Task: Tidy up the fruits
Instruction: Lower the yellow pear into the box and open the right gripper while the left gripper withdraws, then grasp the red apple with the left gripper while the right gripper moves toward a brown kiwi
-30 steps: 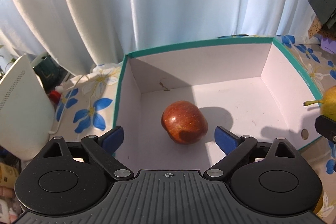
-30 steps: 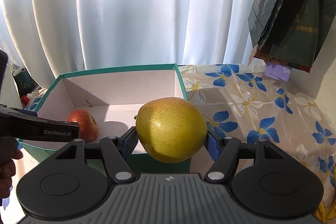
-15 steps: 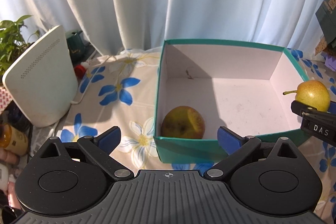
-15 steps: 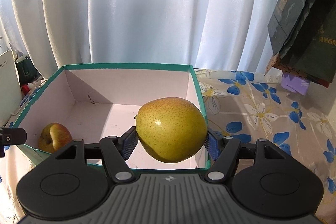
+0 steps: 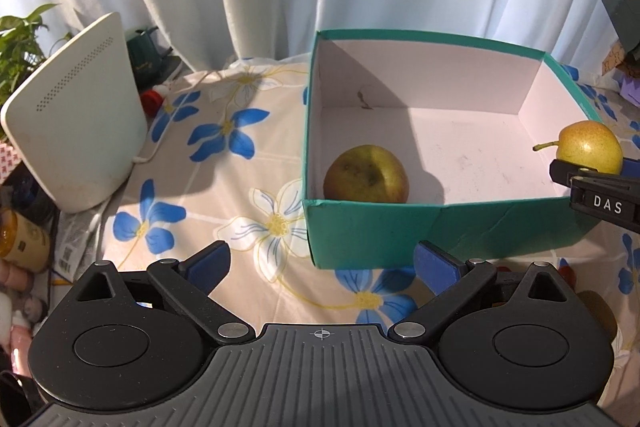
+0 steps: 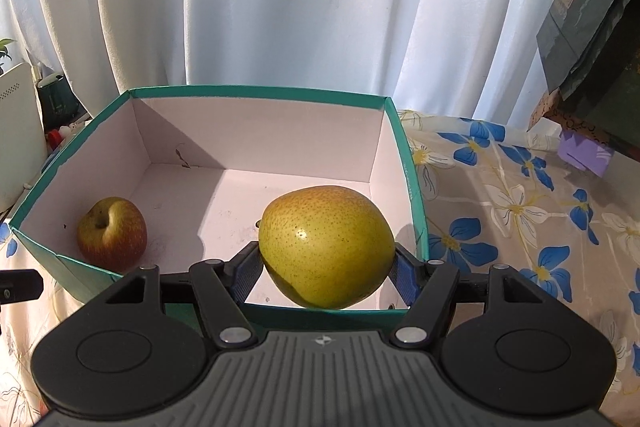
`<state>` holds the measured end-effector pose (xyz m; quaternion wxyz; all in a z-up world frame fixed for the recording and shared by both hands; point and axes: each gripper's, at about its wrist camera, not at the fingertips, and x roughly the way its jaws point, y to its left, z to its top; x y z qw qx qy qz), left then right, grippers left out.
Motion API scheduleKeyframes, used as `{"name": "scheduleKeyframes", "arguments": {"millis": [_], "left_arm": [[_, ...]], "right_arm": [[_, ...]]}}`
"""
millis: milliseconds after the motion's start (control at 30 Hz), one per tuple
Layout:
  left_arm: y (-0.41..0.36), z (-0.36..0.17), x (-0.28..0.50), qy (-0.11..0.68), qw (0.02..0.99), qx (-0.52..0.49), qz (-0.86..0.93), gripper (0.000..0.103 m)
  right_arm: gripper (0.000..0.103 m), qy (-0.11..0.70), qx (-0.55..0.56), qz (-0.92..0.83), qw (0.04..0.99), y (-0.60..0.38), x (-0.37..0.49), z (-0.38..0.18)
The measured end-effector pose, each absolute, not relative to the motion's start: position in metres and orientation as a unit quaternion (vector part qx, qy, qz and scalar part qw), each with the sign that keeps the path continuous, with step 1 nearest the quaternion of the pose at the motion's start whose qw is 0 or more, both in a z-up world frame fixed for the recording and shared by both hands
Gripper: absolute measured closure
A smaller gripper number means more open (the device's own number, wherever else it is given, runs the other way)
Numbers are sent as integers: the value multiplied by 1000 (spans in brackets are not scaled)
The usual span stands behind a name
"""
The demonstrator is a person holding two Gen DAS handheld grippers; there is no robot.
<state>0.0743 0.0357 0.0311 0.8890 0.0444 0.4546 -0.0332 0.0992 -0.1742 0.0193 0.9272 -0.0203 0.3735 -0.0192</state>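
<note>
A round, speckled yellow pear (image 6: pixel 326 247) sits clamped in the right hand-held gripper (image 6: pixel 325 269); the left hand-held gripper (image 5: pixel 320 263) gapes empty. The teal cardboard box (image 6: pixel 412 179) holds one dimpled apple (image 6: pixel 112 233).

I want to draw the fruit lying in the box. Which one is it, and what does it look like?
Find the teal box with white insides on the flowered cloth. The apple lies on its floor in the near left corner. It is red and yellow with a dimple on top, unlike the speckled yellow pear, which the right gripper holds.
</note>
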Motion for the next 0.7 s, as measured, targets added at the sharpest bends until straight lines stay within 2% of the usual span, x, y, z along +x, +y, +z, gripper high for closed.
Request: {"name": "scheduleKeyframes", "arguments": {"millis": [200, 300, 467, 600, 700], "left_arm": [[33, 20, 60, 462, 882, 59, -66, 2], [34, 15, 54, 469, 878, 61, -77, 2], [34, 8, 39, 477, 868, 55, -129, 2], [27, 2, 22, 472, 863, 80, -162, 2], [21, -4, 17, 472, 861, 95, -164, 2]], "right_arm": [[34, 370, -20, -22, 928, -175, 96, 23], [26, 356, -20, -21, 934, -175, 90, 30], [22, 329, -4, -25, 944, -176, 72, 48], [8, 269, 34, -17, 962, -178, 34, 66], [8, 264, 44, -18, 963, -178, 12, 66]]}}
